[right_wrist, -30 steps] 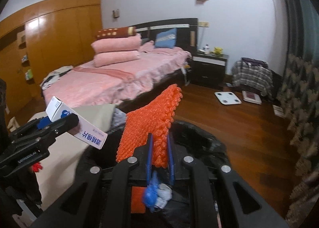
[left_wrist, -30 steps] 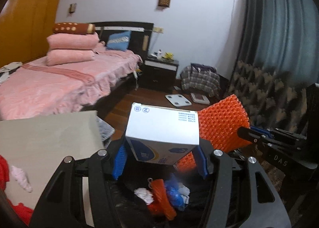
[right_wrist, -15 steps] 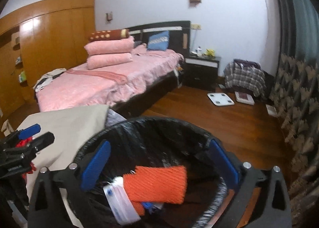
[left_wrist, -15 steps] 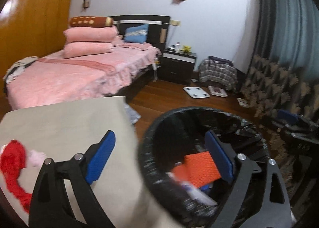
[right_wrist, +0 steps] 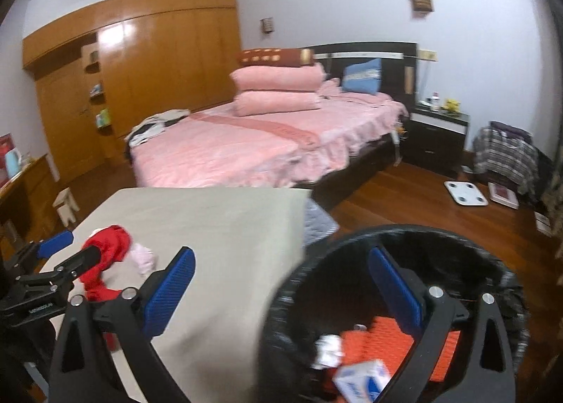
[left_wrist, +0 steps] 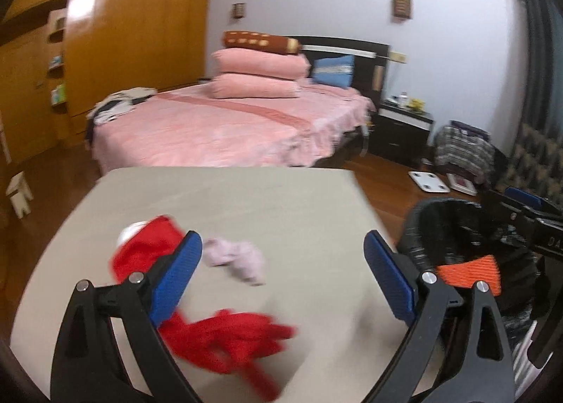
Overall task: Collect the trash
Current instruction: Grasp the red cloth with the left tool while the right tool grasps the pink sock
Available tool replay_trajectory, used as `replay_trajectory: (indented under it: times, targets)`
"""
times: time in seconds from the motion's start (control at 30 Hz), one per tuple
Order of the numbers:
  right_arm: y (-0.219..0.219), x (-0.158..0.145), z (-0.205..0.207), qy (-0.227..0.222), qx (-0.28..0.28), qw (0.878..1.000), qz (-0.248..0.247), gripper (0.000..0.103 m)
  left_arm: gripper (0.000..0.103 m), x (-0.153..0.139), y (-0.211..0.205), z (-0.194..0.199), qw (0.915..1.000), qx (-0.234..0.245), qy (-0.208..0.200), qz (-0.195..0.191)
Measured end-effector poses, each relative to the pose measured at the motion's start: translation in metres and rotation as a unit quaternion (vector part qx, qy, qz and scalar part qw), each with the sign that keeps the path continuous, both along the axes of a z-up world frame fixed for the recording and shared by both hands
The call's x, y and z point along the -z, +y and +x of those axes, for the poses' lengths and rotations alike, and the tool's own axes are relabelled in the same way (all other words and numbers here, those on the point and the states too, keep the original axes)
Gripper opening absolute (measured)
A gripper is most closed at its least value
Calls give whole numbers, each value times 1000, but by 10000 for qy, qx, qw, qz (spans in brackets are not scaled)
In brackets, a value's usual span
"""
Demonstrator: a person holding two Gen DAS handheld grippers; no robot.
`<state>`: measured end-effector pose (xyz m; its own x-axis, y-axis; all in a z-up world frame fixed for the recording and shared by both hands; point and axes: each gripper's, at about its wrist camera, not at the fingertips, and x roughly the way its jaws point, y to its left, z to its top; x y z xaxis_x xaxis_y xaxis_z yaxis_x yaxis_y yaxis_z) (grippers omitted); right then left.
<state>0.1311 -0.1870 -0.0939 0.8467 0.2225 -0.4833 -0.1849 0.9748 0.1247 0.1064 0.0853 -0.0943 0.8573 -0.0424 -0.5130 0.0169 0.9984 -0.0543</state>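
Room: bedroom with a wooden floor (right_wrist: 415, 206), a wall of brown wardrobes (right_wrist: 147, 79) and a bed (left_wrist: 225, 132) under a pink cover.
Table: a beige table (left_wrist: 246, 213) stood close in front of the bed, and the trash lay on it.
Trash on the table: a red crumpled piece (left_wrist: 225, 336) lay near the front edge, with more red (left_wrist: 144, 251) behind it and a small pale pink wad (left_wrist: 235, 258) just beside that.
Bin: a round bin with a black bag (right_wrist: 352, 262) stood on the floor just beside the table's right edge.
Trash in the bin: an orange bumpy sheet (right_wrist: 380, 339), a white and blue box (right_wrist: 362, 378) and a little white scrap (right_wrist: 327, 350) lay inside.
Left gripper: the left gripper (left_wrist: 281, 276) was over the table, its blue pads spread wide with nothing between them; the pink wad sat in the gap but was not touched.
Right gripper: the right gripper (right_wrist: 281, 290) was over the bin's rim and the table edge, its pads spread wide and pinching nothing.
Only in the left view: the red piece at the front, shown big but blurred; only the orange sheet showed in the bin.
Only in the right view: the box and the white scrap in the bin, and a small stool (right_wrist: 67, 206) on the floor.
Far side: a dark night table (right_wrist: 436, 135), a white scale (right_wrist: 464, 193) on the floor and checked cloth (right_wrist: 503, 153) on a chair.
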Motion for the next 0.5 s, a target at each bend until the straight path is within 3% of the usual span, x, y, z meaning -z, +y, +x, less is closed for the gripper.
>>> replay_trajectory:
  times: [0.5]
  targets:
    - [117,32,28,170,-719,9971,-185,97,91,30,102,-9,9945,-999,295,63]
